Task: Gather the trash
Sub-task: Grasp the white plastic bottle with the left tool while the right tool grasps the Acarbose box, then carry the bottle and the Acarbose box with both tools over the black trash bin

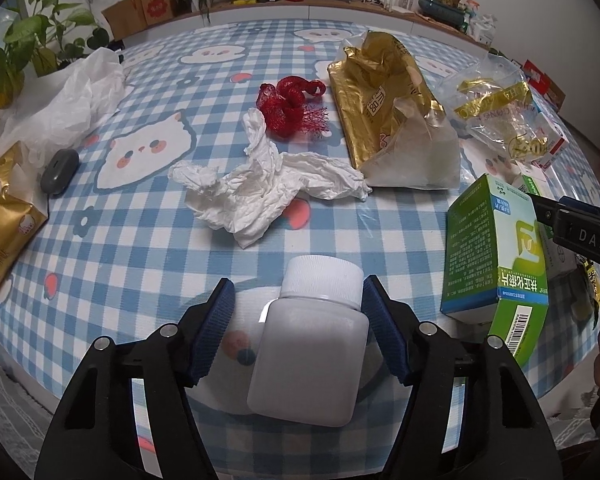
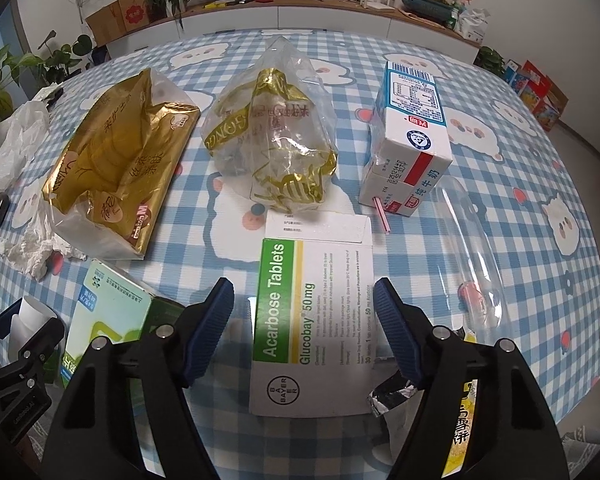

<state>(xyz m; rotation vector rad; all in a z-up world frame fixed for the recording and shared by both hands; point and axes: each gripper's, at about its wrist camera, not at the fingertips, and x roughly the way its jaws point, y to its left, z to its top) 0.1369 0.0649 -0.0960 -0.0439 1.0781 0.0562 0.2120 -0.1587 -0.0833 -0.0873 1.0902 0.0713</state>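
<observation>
Bench (image 1: 148,264) under blue-white checked cloth with cat faces, trash spread all over.

Biggest pieces: gold tissue pack (image 2: 112,168) torn open at left-centre, clear crinkled bag with gold print (image 2: 272,136) just beside it, milk carton (image 2: 410,140) with pink straw to the right. Crumpled white tissue (image 1: 260,192) mid-bench, red mesh net (image 1: 292,108) touching its far end. Green medicine box (image 1: 496,248) standing tilted at right of left view.

Left tongs (image 1: 298,328) over white plastic bottle (image 1: 312,344), lying on its side, cap pointing away, between the blue pads. Right pad touching the neck below the cap, left pad apart with a clear gap. Half-wide, no squeeze visible.

Right tongs (image 2: 304,328) over white-green Acarbose tablet box (image 2: 312,328), flat on the bench, flap end pointing away. Box between the pads, right pad at or near its edge, left pad apart. Half-wide, not clamped.

Crumpled foil scrap (image 2: 388,396) at box's near right corner.
</observation>
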